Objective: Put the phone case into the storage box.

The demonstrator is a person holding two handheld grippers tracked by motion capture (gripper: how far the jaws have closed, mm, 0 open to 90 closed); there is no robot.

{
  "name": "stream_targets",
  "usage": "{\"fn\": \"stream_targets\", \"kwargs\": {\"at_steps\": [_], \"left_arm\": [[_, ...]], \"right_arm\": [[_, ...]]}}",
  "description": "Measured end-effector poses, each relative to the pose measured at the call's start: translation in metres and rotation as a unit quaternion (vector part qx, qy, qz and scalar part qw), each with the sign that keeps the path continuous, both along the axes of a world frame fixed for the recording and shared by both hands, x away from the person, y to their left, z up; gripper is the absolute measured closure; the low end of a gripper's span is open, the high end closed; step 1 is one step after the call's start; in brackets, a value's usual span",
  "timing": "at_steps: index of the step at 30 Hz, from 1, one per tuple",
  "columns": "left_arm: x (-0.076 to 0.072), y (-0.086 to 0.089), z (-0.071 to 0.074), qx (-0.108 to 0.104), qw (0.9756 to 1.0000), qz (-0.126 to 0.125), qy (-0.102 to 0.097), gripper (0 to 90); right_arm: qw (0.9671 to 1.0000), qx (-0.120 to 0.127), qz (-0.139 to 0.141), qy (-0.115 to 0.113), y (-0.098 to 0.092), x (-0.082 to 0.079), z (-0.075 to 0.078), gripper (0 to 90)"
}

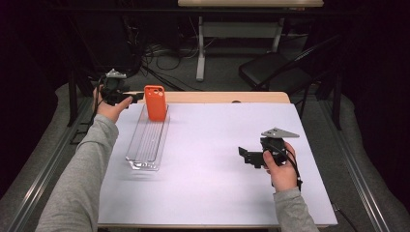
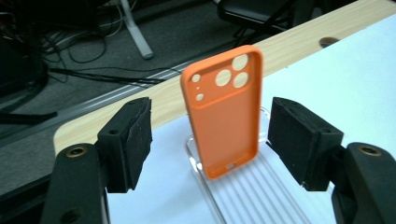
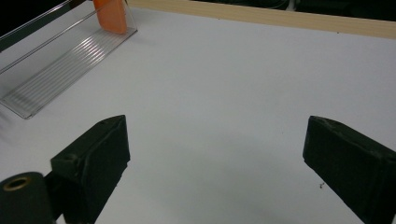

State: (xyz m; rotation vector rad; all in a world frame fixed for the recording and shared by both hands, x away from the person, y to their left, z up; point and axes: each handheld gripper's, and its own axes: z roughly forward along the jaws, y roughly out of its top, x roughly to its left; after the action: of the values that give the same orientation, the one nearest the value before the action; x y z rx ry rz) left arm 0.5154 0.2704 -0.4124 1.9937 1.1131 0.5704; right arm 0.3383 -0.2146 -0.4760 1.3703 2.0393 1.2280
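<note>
The left gripper (image 1: 137,96) is held at the far left of the table, just beside the orange phone case (image 1: 155,102); its jaws are parted to either side of the case without touching it. The case stands upright at the far end of a clear ribbed tray (image 1: 145,145). The right gripper (image 1: 243,153) is held well right of the tray, jaws wide apart and holding nothing. The white tabletop (image 1: 217,159) is edged with wood; a dark chair (image 1: 275,70) and cables are seen beyond the tray.

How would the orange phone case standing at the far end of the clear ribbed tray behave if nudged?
The orange phone case stands upright on its narrow end, so it would probably tip easily. It looks like an empty shell, likely light and slightly flexible. The clear ribbed tray looks smooth, so it may also slide.
</note>
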Motion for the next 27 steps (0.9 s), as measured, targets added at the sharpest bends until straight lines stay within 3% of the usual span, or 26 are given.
{"fn": "stream_targets", "kwargs": {"at_steps": [10, 14, 27], "left_arm": [[-0.012, -0.003, 0.007, -0.021, 0.9997, -0.001, 0.01, 26.0], [-0.019, -0.005, 0.009, -0.022, 0.9995, -0.019, 0.011, 18.9], [-0.044, -0.01, 0.019, -0.063, 0.9966, -0.052, 0.003, 16.7]], "right_arm": [[1.0, 0.001, 0.005, 0.0, 0.003, 0.002, 0.0, 6.9], [1.0, -0.001, 0.009, -0.001, 0.005, 0.002, 0.001, 6.9], [0.9998, -0.001, 0.016, -0.01, 0.007, 0.0, 0.01, 6.9]]}}
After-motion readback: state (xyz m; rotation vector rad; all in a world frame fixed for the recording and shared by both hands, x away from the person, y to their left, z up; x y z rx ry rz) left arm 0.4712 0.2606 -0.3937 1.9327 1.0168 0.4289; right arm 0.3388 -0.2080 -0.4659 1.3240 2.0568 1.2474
